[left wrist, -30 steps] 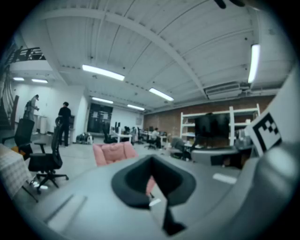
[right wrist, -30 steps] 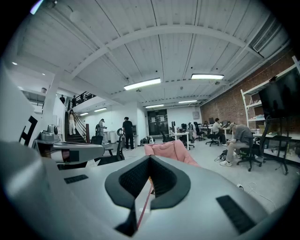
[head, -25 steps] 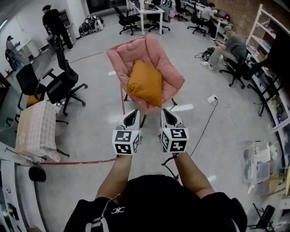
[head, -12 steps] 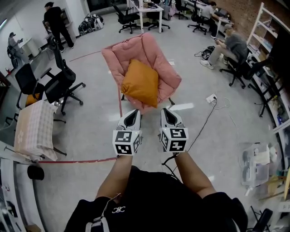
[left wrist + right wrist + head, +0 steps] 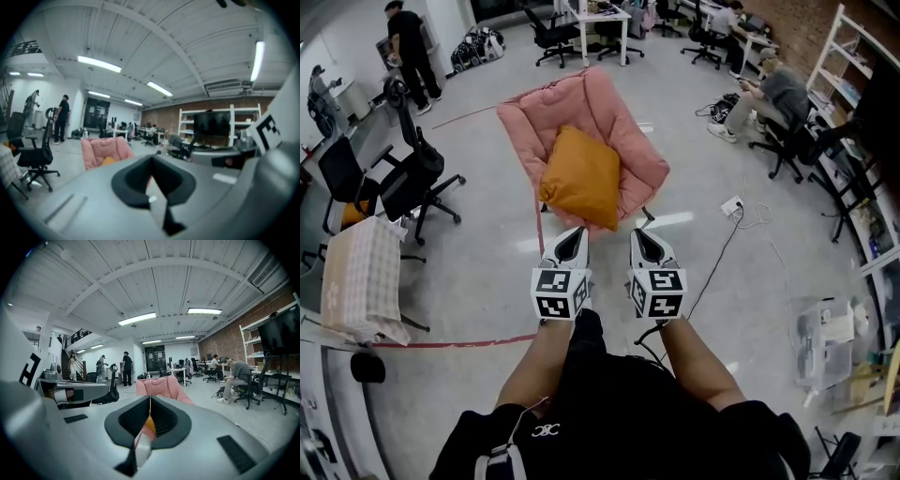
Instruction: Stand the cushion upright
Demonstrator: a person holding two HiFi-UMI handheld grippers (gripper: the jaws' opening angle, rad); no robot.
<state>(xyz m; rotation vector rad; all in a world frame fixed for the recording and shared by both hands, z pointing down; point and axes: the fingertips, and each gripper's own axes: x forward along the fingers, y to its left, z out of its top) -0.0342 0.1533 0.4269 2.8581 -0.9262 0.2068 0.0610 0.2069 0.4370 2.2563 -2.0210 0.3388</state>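
Straight ahead, on the seat of the pink quilted folding chair, the orange square fabric cushion lies slumped back, 1 corner toward the front edge. The left claw and right claw hover side by side short of the chair, apart from the cushion, each with jaws pressed together on nothing.

My read is that the reach is in hand. The 2 claws should open before arriving, take the cushion's 2 side edges, and tip it up against the backrest so the soft fabric doesn't fold over.

A black office chair and a checked cloth-draped seat stand off left. A white power strip lies off right, and red floor tape is nearer. None looks to block the approach.
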